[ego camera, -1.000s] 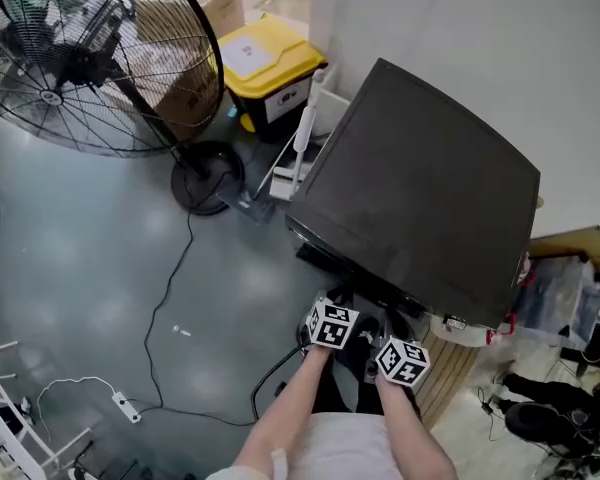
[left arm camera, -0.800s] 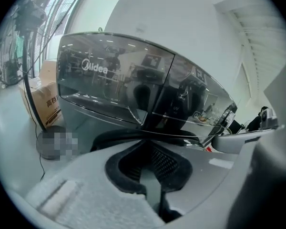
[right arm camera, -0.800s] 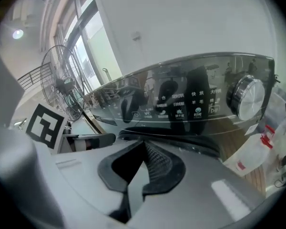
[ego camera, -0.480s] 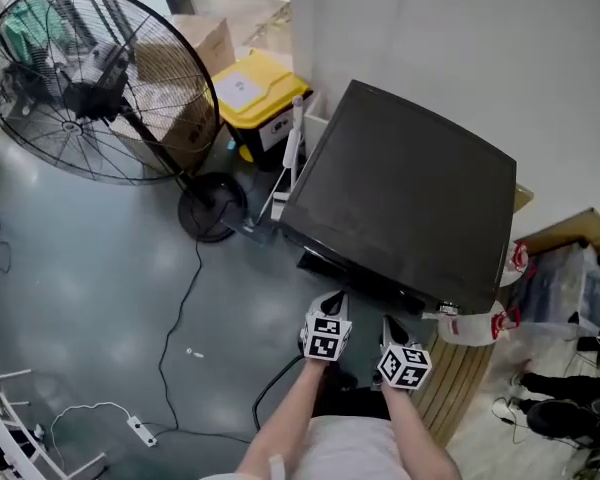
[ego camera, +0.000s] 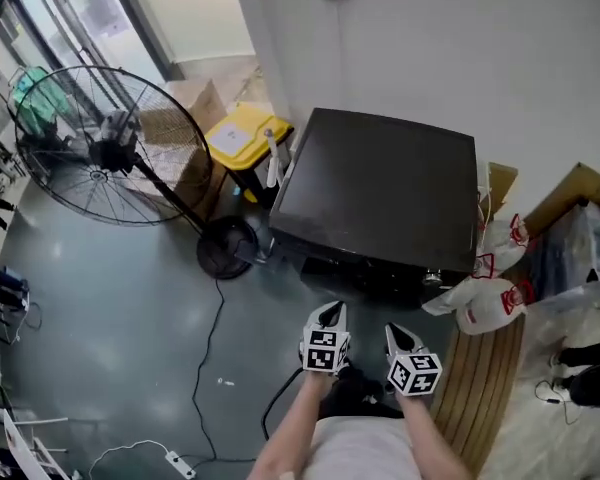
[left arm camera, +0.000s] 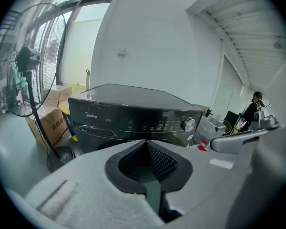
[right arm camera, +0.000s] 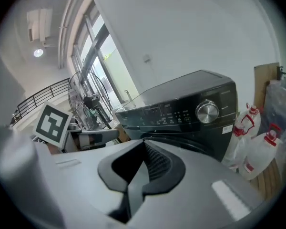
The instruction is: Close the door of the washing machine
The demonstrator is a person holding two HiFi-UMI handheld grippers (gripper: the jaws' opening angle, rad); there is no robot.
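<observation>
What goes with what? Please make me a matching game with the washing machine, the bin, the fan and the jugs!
Things:
1. washing machine
2. bin
3. fan
4. jugs

Clues:
A. yellow lid
B. white with red bits, on the floor at the right
C. black, against the white wall
D. round wire cage on a stand, at the left

Pairs: 1-C, 2-A, 3-D, 4-B

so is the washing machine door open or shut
Looks shut: nothing swings out from the washing machine in the head view, and the right gripper view shows the door lying flush with the front.
</observation>
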